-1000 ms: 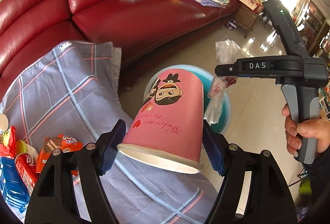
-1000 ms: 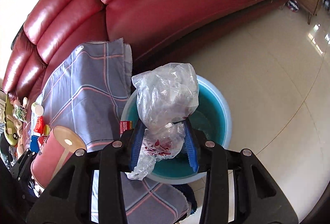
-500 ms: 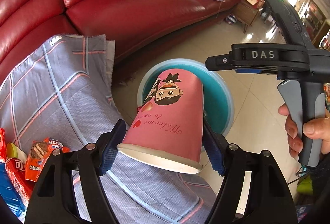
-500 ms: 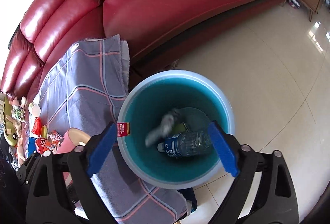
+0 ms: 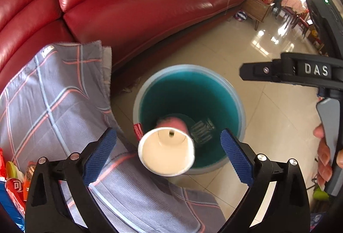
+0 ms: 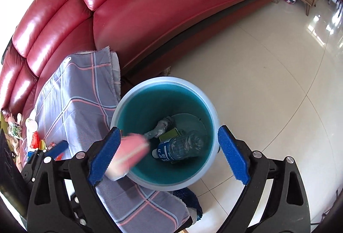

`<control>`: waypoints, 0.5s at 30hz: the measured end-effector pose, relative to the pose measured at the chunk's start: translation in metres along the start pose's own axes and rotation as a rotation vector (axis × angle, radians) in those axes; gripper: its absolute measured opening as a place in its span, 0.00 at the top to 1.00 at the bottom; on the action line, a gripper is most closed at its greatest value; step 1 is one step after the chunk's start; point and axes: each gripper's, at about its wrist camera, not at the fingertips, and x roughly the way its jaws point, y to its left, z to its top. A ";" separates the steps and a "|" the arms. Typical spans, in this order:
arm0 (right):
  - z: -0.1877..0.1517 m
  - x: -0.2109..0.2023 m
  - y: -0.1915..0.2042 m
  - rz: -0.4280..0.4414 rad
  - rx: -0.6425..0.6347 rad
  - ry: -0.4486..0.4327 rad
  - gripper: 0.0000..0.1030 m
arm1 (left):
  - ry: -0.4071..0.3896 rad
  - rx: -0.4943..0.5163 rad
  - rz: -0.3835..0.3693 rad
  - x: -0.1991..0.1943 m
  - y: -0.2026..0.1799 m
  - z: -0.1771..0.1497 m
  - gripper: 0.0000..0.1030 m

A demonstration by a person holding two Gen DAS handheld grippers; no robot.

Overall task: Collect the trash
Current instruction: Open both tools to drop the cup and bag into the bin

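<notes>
A pink paper cup (image 5: 166, 152) is in mid-air, blurred, falling free over the rim of the teal trash bin (image 5: 241, 104), mouth toward the camera. My left gripper (image 5: 168, 154) is open with nothing between its blue pads. In the right wrist view the cup (image 6: 128, 154) shows as a pink blur at the bin's (image 6: 211, 104) left rim. My right gripper (image 6: 168, 153) is open and empty above the bin. Inside the bin lie a clear plastic bottle (image 6: 182, 148), a crumpled plastic bag (image 6: 159, 129) and a green item.
A table with a grey plaid cloth (image 5: 53, 100) stands left of the bin, with snack wrappers (image 5: 15, 181) at its left end. A red leather sofa (image 5: 128, 14) with a book and folded papers is behind. Glossy tile floor (image 6: 268, 82) lies to the right.
My left gripper has opened and let go of the pink cup, which now drops toward the bin. My right gripper, open since releasing the plastic bag, stays over the bin.
</notes>
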 end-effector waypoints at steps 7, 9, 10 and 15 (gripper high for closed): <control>-0.002 -0.003 0.002 -0.009 0.002 0.002 0.11 | 0.016 -0.019 0.006 -0.006 0.006 -0.010 0.04; -0.004 -0.004 0.004 -0.010 -0.001 0.004 0.11 | 0.018 -0.023 0.009 -0.009 0.008 -0.014 0.04; -0.005 -0.005 0.006 -0.010 -0.004 0.006 0.11 | 0.018 -0.026 0.011 -0.010 0.008 -0.016 0.04; -0.013 -0.010 0.020 -0.020 -0.035 0.013 0.11 | 0.009 -0.043 0.009 -0.022 0.014 -0.028 0.04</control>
